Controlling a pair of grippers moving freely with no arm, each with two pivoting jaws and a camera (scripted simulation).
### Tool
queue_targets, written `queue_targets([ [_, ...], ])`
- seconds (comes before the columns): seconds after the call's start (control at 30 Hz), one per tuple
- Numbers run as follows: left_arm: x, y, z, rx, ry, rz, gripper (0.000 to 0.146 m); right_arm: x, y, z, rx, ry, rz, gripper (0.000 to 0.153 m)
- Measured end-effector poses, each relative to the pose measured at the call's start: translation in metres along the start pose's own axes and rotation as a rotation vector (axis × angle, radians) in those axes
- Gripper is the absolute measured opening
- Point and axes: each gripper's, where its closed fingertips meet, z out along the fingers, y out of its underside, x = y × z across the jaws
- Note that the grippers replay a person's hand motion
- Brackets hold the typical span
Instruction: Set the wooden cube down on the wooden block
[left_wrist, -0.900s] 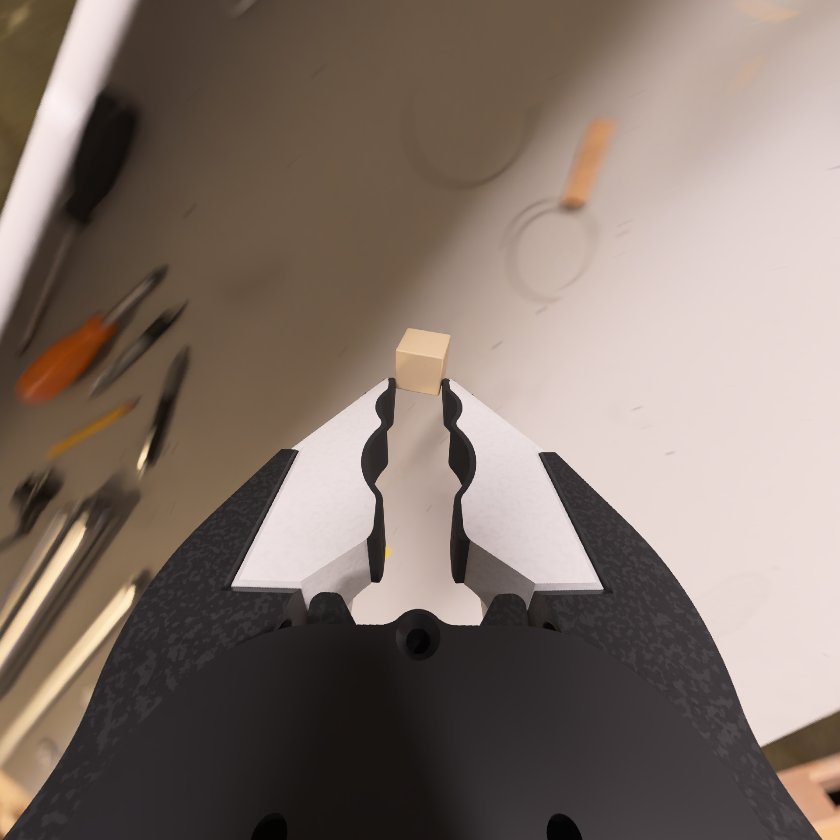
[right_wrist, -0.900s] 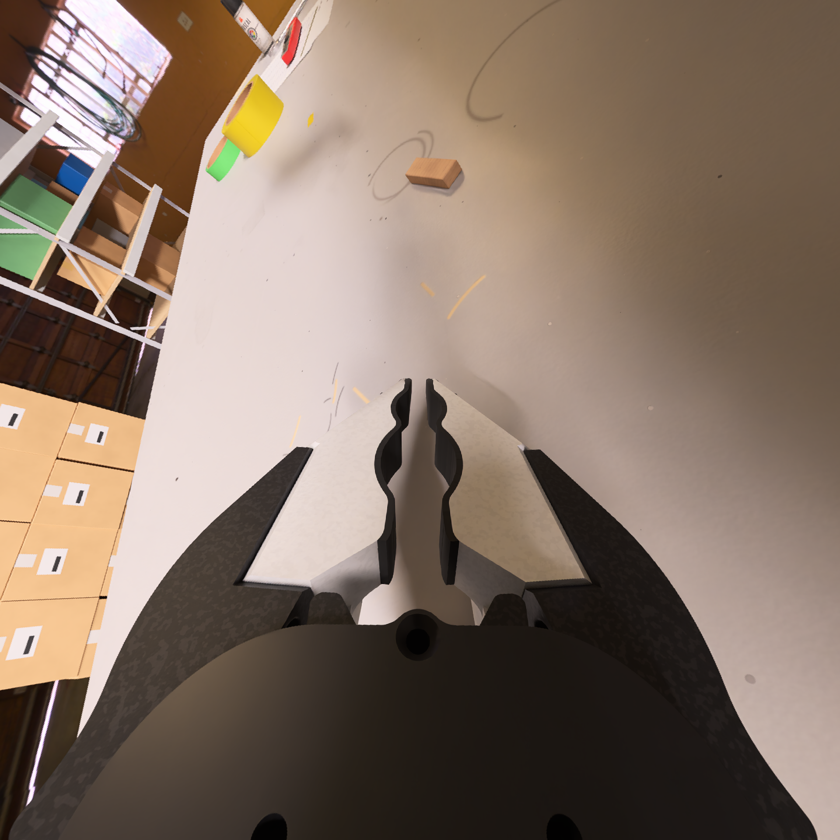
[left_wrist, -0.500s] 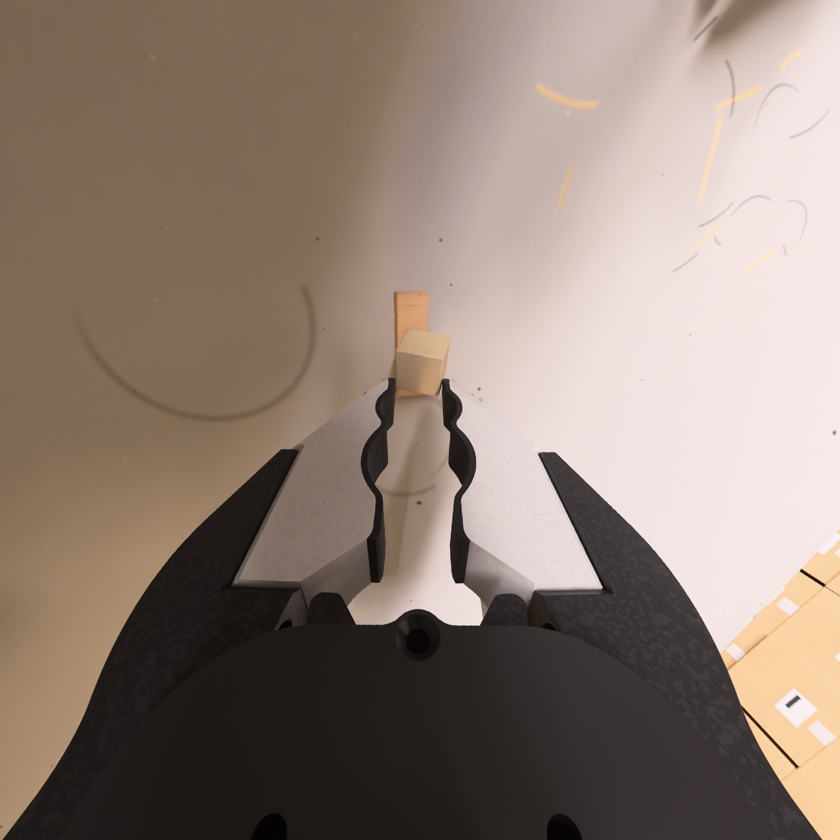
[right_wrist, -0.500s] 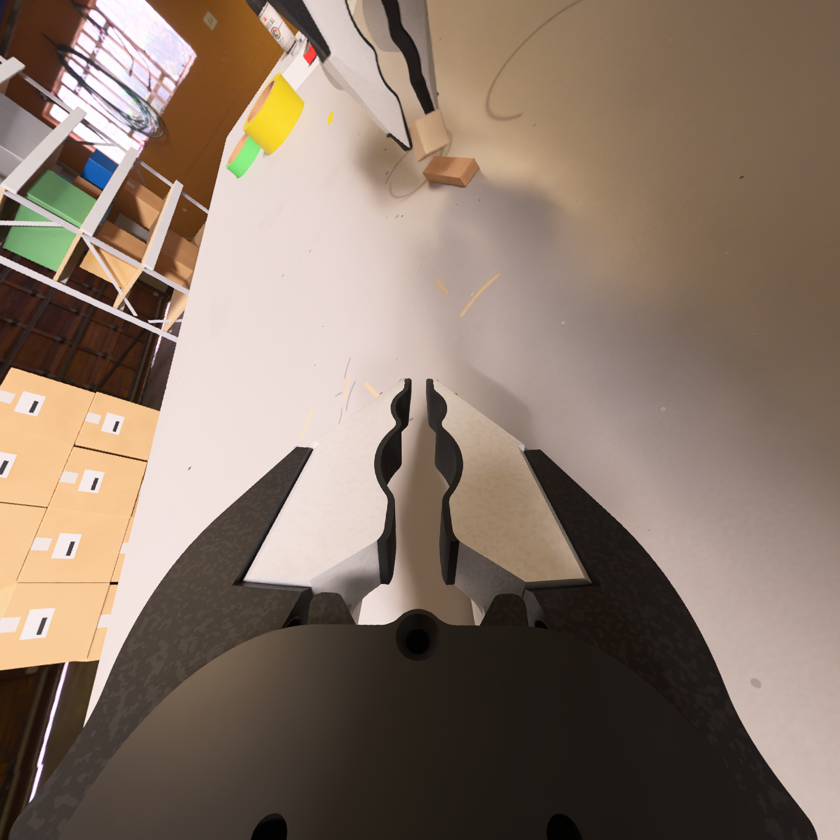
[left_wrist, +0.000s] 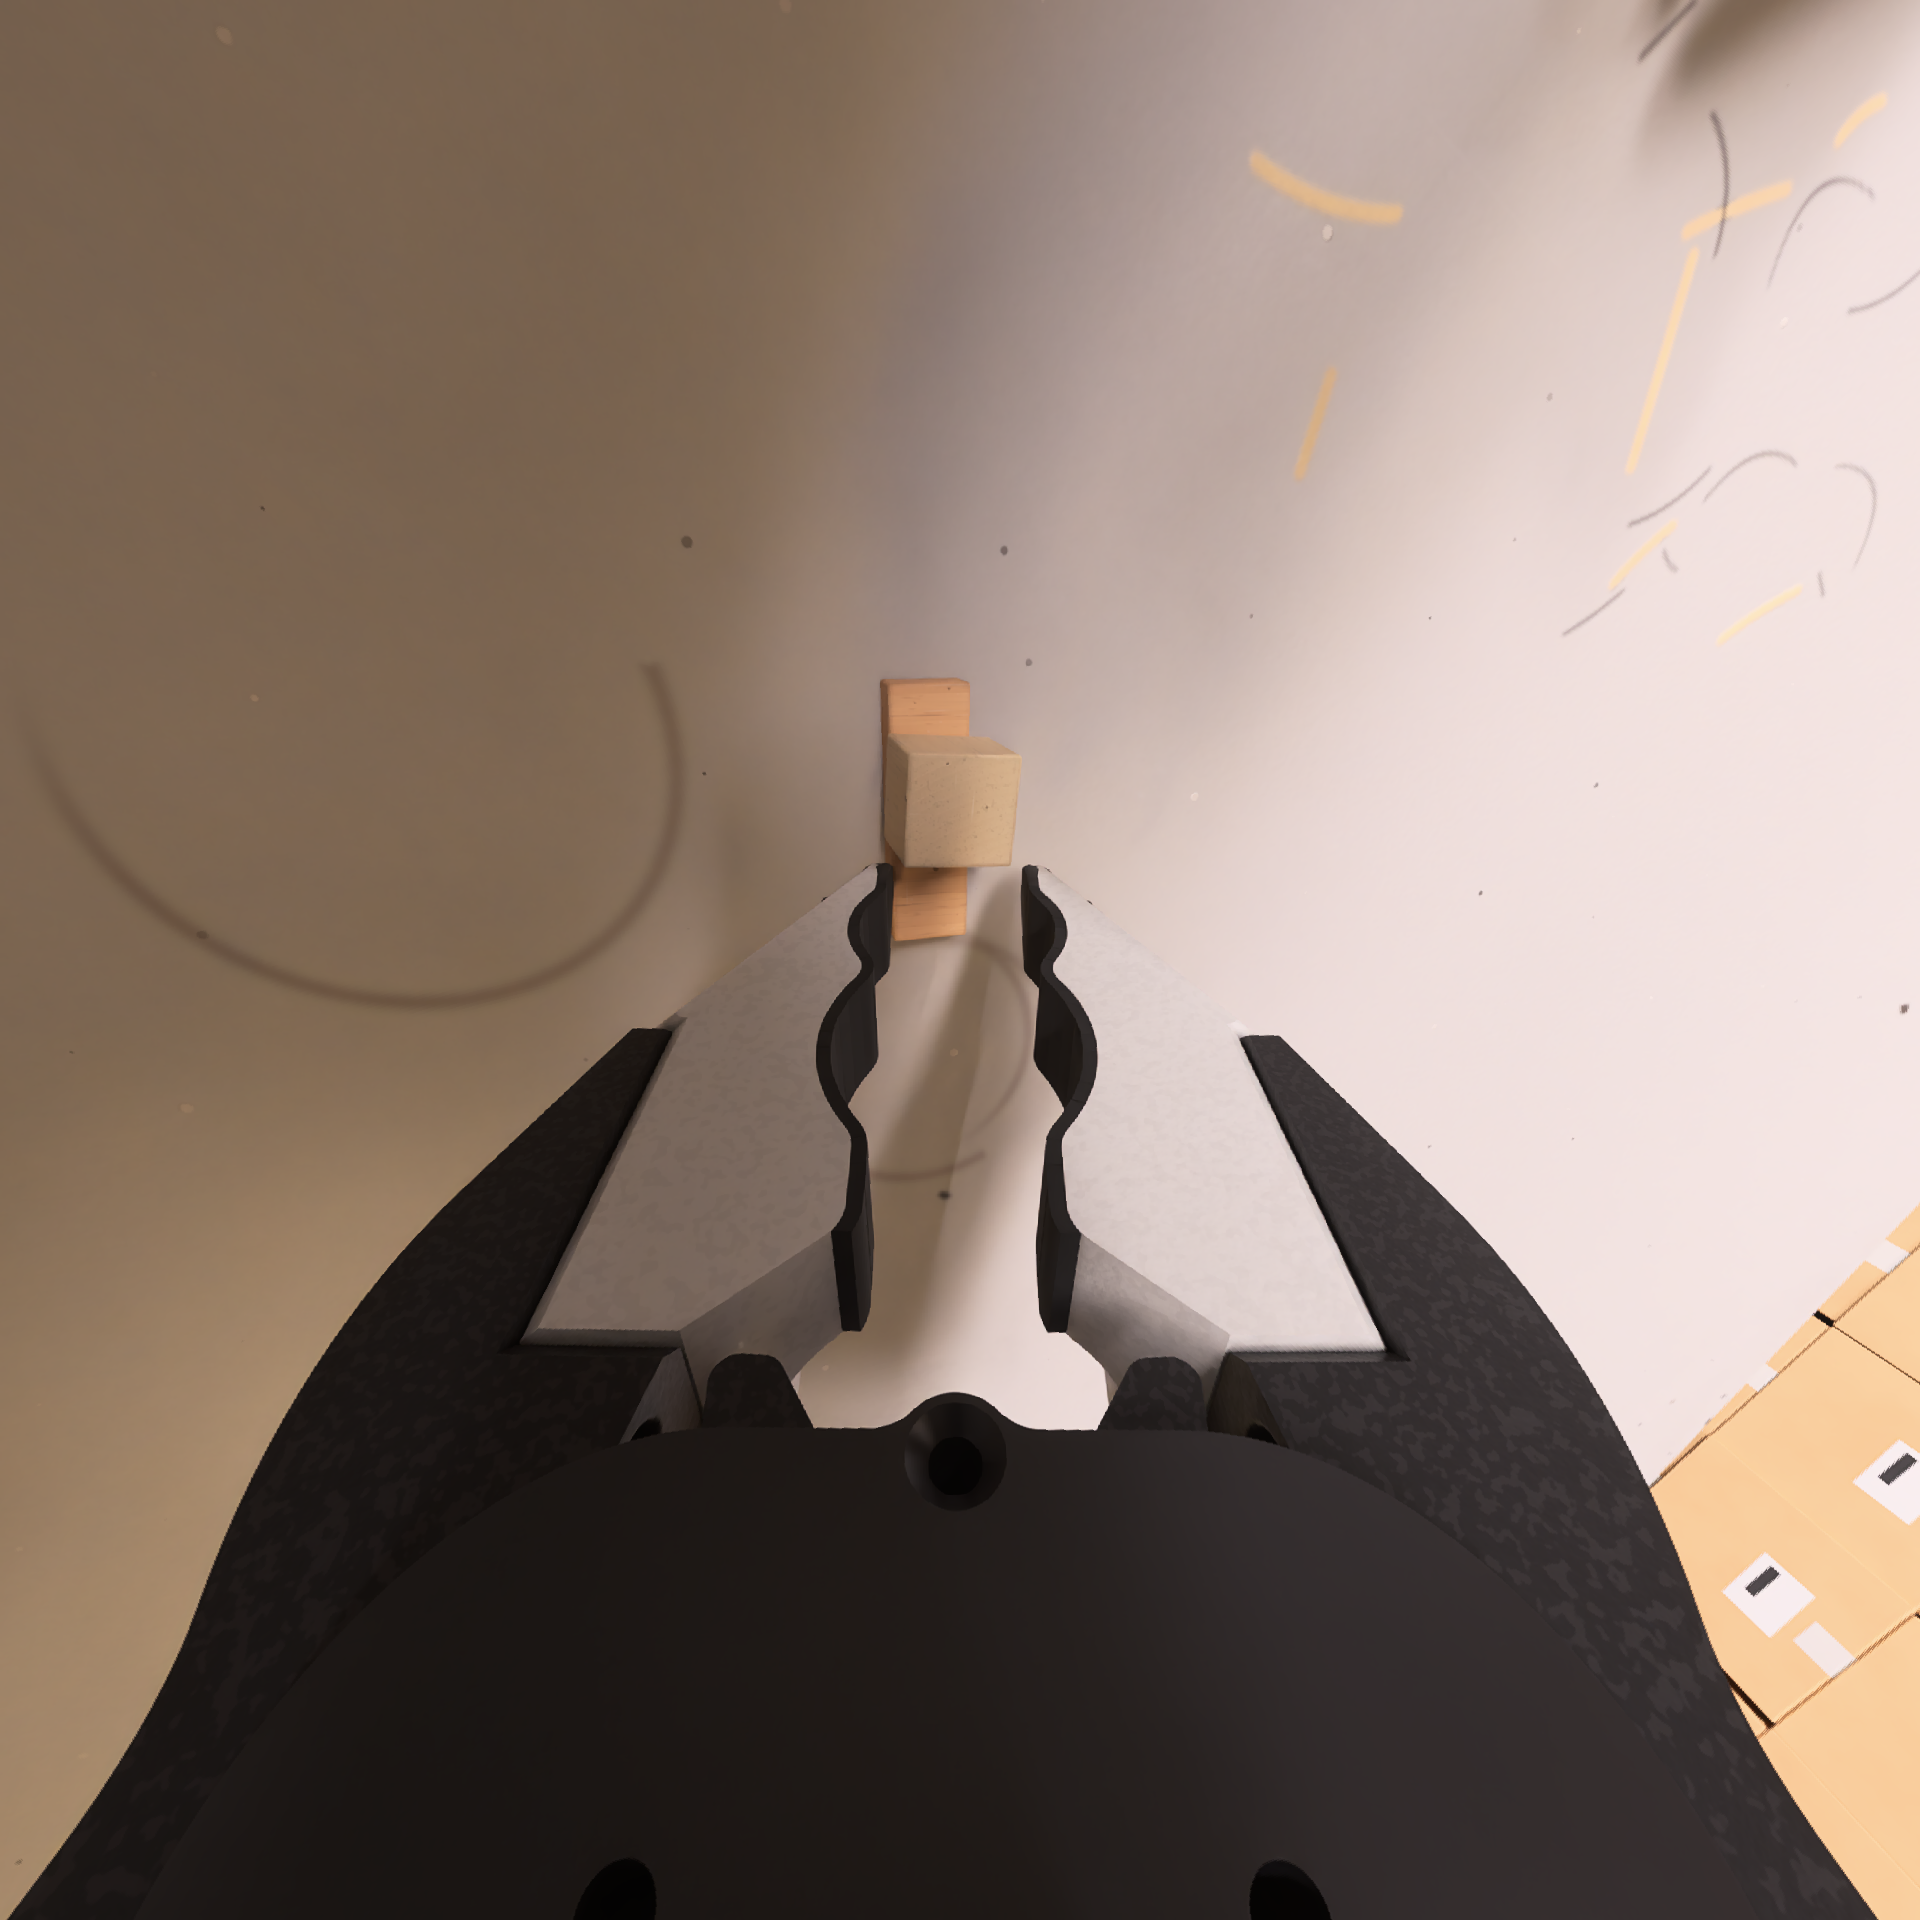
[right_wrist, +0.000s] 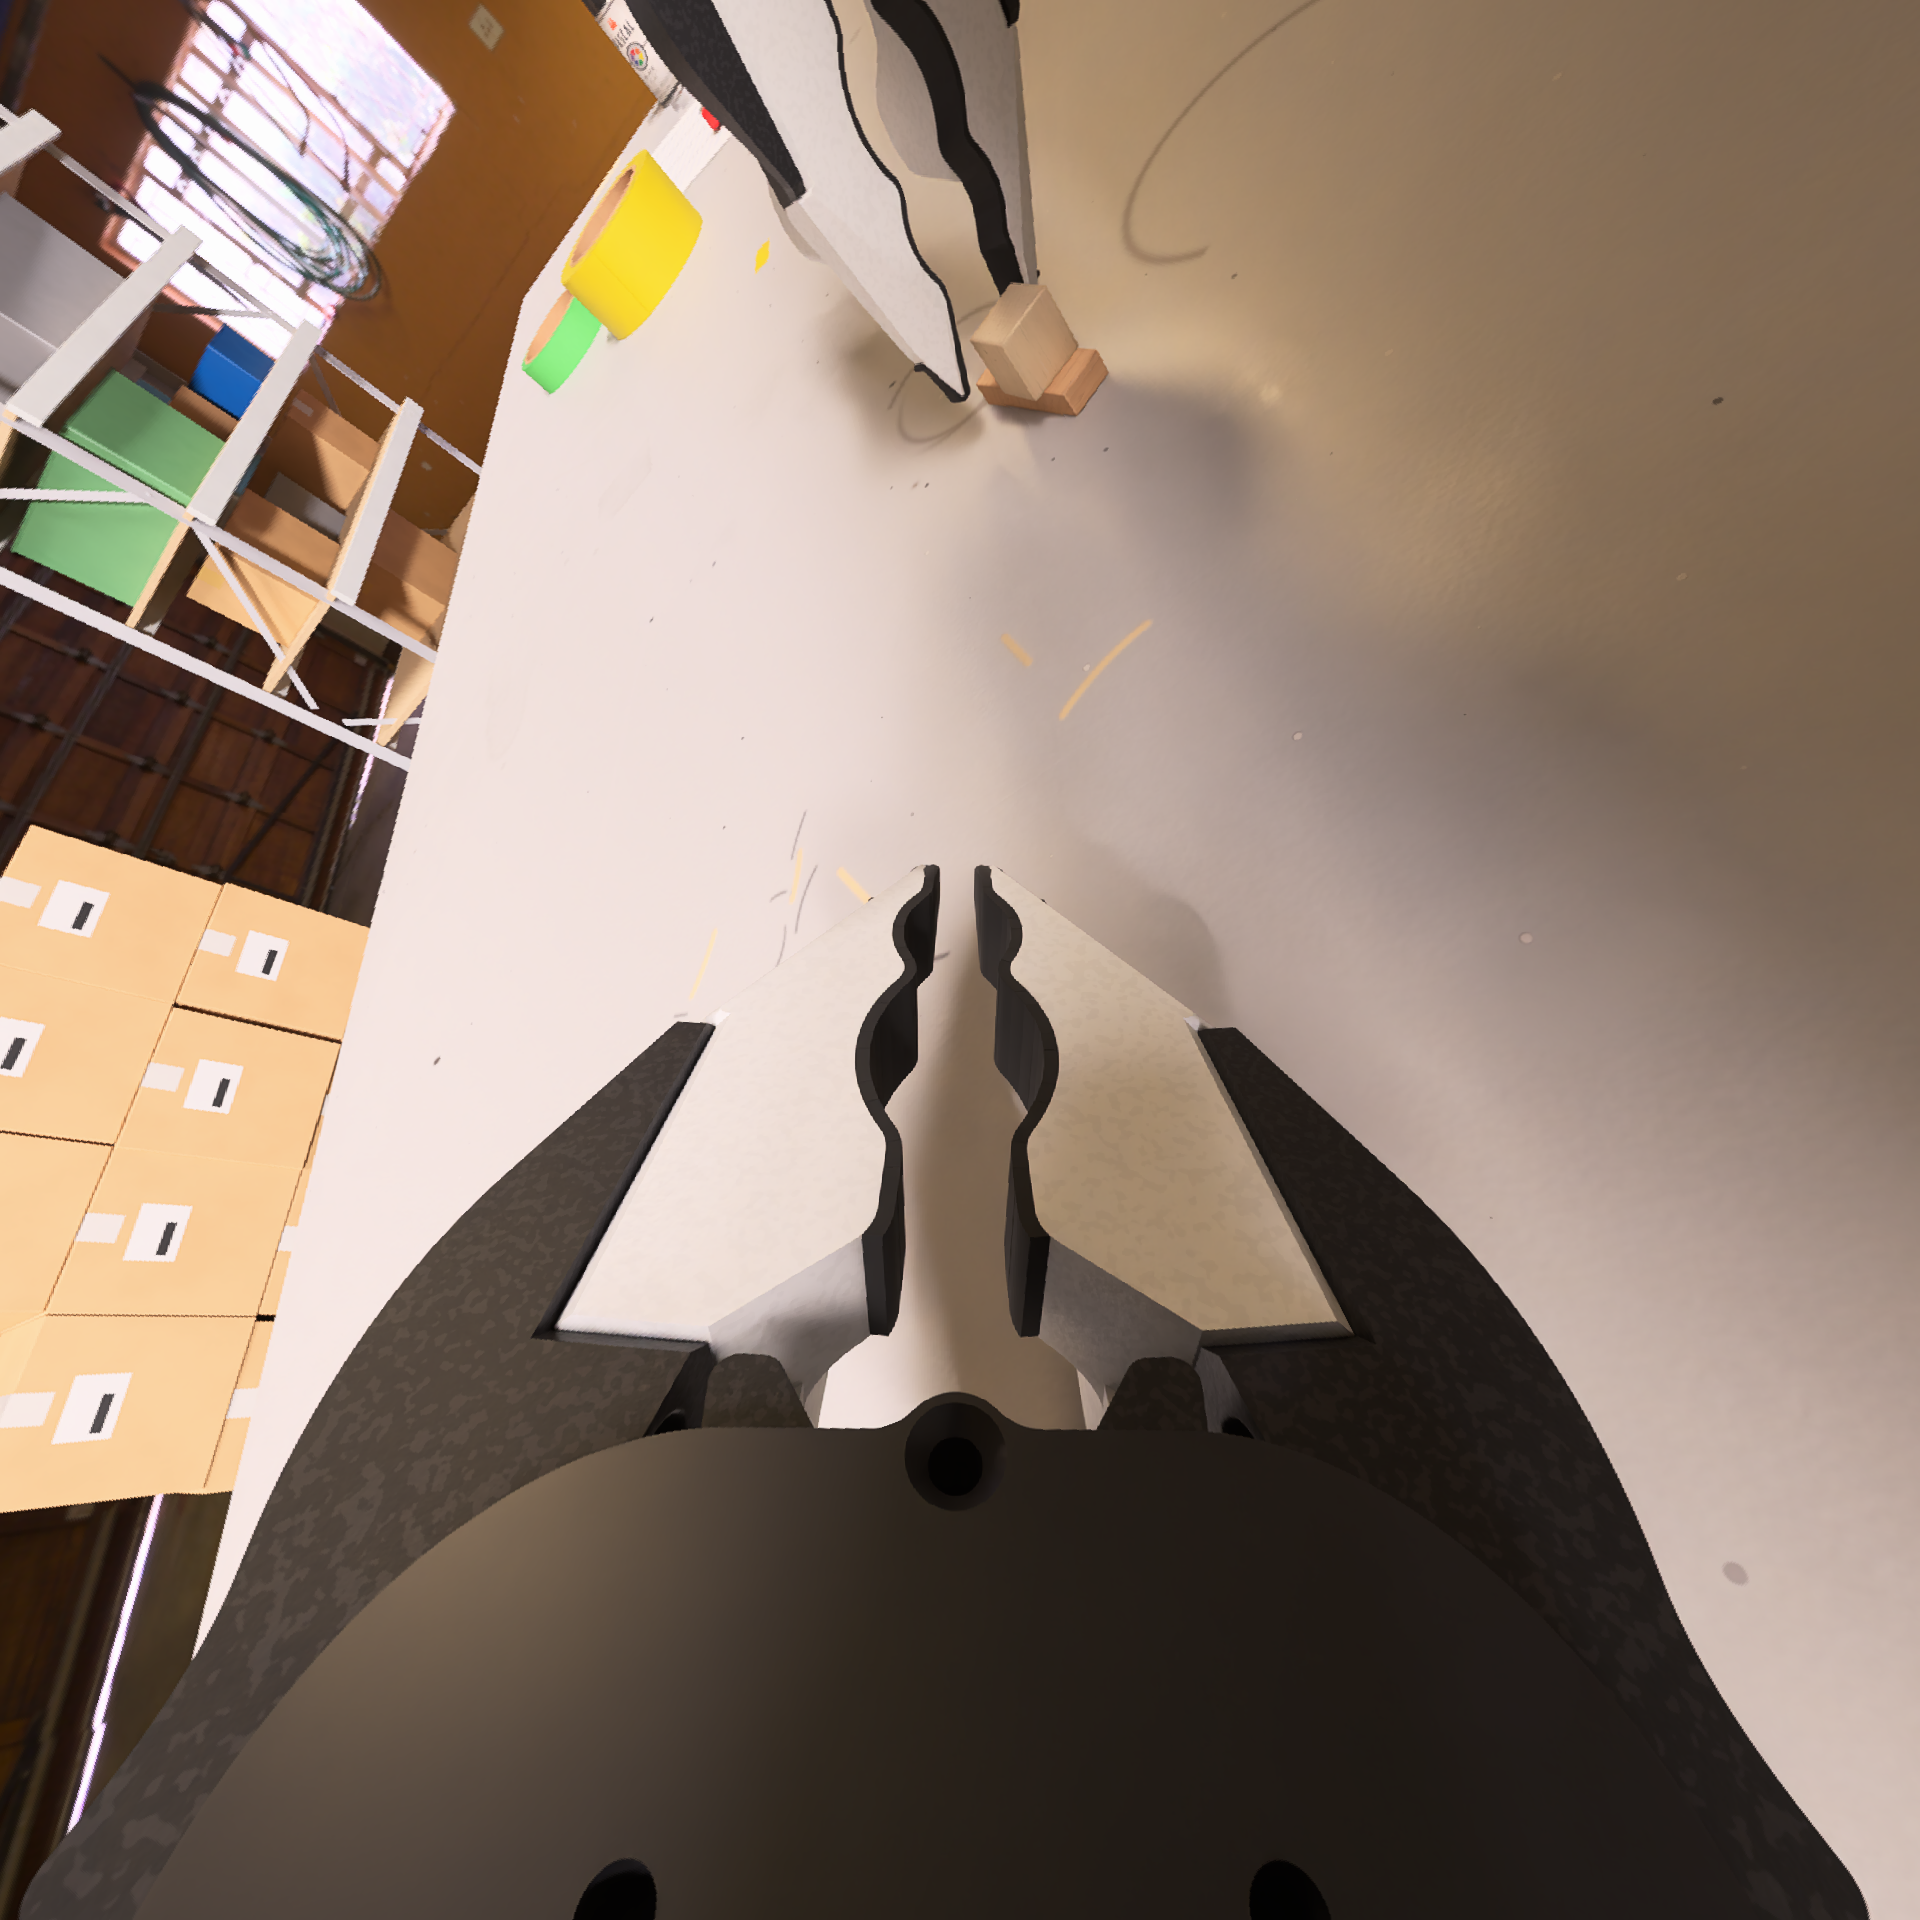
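The pale wooden cube (left_wrist: 951, 800) rests on the flat orange-brown wooden block (left_wrist: 925, 712) lying on the white table. In the right wrist view the cube (right_wrist: 1023, 332) sits slightly askew on the block (right_wrist: 1075, 384). My left gripper (left_wrist: 956, 873) is right behind the cube, its jaws parted a little wider than the cube and the tips at the cube's near edge. Its fingers (right_wrist: 894, 260) reach down to the cube in the right wrist view. My right gripper (right_wrist: 956, 873) is shut and empty, low over the table well away from the block.
A yellow tape roll (right_wrist: 634, 244) and a green one (right_wrist: 561, 353) lie near the table's far edge. Cardboard boxes (right_wrist: 156, 1091) and a shelf rack (right_wrist: 156, 447) stand beyond the table edge; boxes (left_wrist: 1818, 1538) also show at lower right. Wood shavings (left_wrist: 1320, 197) dot the table.
My left gripper carried the cube over to the block and lowered it onto it. Its jaws have parted slightly and the cube has shifted out of them. The right gripper has barely moved.
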Motion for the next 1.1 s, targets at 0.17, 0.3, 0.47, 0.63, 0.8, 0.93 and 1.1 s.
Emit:
queue_targets([
  [0.17,0.003,0.001,-0.001,0.017,0.006,0.000,0.025,0.000,0.000,0.000,0.000,0.002,0.000,0.006],
  [0.3,0.004,0.001,-0.003,0.023,0.004,0.002,0.025,0.000,0.000,0.000,0.000,0.002,-0.001,0.006],
  [0.47,0.005,0.000,-0.008,0.040,-0.003,0.007,0.025,0.000,0.000,0.000,0.000,0.002,-0.003,0.006],
  [0.63,0.003,0.000,-0.010,0.045,-0.005,0.002,0.025,0.000,0.000,0.000,0.000,0.002,-0.004,0.006],
  [0.8,0.002,0.000,-0.012,0.054,-0.006,0.000,0.025,0.000,0.000,0.000,0.001,0.002,-0.005,0.006],
  [0.93,0.004,0.001,-0.024,0.097,-0.012,-0.008,0.025,0.000,0.000,0.000,0.002,0.000,-0.004,0.006],
  [1.1,0.005,0.013,-0.079,0.249,-0.052,-0.036,0.027,-0.001,0.000,0.000,0.006,-0.001,-0.006,0.006],
])
